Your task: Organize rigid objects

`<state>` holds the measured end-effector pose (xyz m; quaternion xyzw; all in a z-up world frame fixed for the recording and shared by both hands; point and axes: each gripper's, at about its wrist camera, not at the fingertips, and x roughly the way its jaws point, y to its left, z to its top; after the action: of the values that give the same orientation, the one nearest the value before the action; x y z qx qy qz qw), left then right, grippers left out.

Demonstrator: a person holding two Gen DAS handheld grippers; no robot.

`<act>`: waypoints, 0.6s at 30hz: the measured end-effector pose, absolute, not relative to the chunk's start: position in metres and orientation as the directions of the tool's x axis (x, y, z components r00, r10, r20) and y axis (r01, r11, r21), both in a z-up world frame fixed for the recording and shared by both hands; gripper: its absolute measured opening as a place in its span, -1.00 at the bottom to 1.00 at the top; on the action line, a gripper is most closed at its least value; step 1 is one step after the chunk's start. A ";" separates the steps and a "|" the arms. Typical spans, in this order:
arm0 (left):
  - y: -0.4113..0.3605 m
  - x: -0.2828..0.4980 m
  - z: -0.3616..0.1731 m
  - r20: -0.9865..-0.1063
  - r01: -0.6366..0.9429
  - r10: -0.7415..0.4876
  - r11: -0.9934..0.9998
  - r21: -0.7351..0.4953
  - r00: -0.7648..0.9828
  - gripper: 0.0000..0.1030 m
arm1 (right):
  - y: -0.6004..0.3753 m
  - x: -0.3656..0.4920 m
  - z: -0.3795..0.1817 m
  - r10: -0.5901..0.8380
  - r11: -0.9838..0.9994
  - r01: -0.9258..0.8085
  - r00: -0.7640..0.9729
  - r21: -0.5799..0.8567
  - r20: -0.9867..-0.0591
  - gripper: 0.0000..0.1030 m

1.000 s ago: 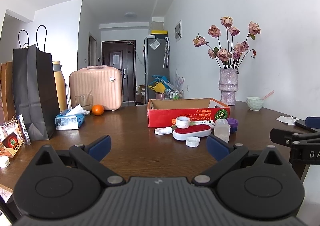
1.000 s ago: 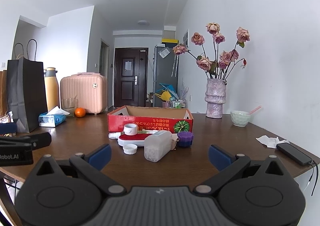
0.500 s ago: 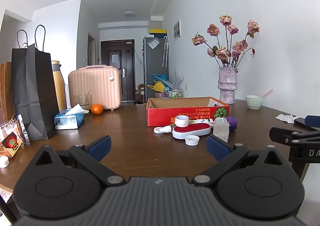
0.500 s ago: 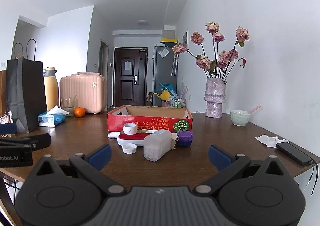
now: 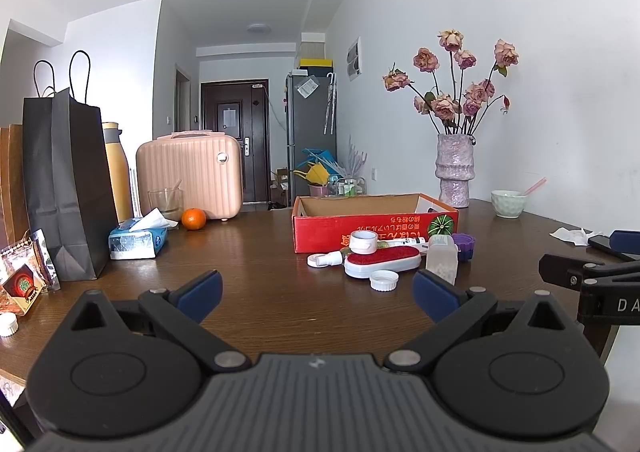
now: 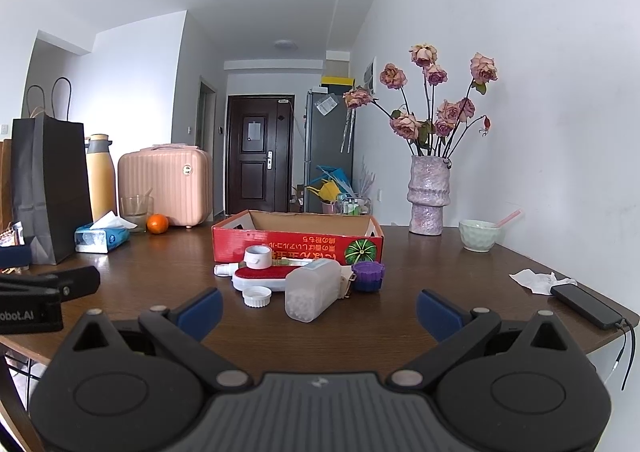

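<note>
Nearest in each wrist view is the gripper itself: the left gripper [image 5: 316, 292] and the right gripper [image 6: 318, 302] both hang over the near edge of the dark brown wooden table [image 6: 400, 316] with their blue-padded fingers spread wide and nothing between them. Just beyond them, near the middle of the table, lies the cluster of small rigid items: a small white screw cap [image 6: 257, 296] flat on the wood, a translucent plastic bottle filled with white beads [image 6: 312, 289] lying on its side, and a white oval brush with a red pad [image 6: 260, 276] lying flat beside the bottle. A purple ribbed jar [image 6: 368, 276] sits just right of the bottle, a white roll of tape [image 6: 258, 256] stands behind the brush, and a small white tube [image 5: 326, 260] lies at the cluster's left. Directly behind them all, close to touching, stands the open red cardboard box [image 6: 296, 242] with a melon printed on its front; its inside cannot be seen. To the right a black phone [image 6: 585, 306] lies by a crumpled white tissue [image 6: 534, 279]. Farther back are a pale green bowl [image 6: 480, 235], a lilac vase of dried roses [image 6: 429, 195], an orange [image 6: 157, 223], a blue tissue pack [image 6: 102, 238], a black paper bag [image 6: 50, 187] and a pink hard-shell case [image 6: 166, 183].
</note>
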<state>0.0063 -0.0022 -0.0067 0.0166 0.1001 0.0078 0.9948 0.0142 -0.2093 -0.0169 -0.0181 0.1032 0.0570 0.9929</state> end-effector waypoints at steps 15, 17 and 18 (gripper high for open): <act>-0.007 0.008 -0.014 -0.209 0.013 -0.002 0.999 0.050 0.978 1.00 | -0.211 0.020 -0.024 0.100 0.994 -0.107 0.970 -0.020 -0.223 1.00; -0.006 0.010 -0.016 -0.209 0.020 -0.010 0.999 0.048 0.978 1.00 | -0.212 0.023 -0.028 0.090 0.995 -0.097 0.970 -0.021 -0.227 1.00; -0.004 0.013 -0.018 -0.212 0.025 -0.016 0.999 0.042 0.977 1.00 | -0.213 0.025 -0.030 0.081 0.996 -0.088 0.970 -0.019 -0.231 1.00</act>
<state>0.0126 -0.0044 -0.0183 0.0224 0.1062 -0.0102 0.9940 0.0252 -0.2130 -0.0305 -0.0147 0.1158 0.0425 0.9923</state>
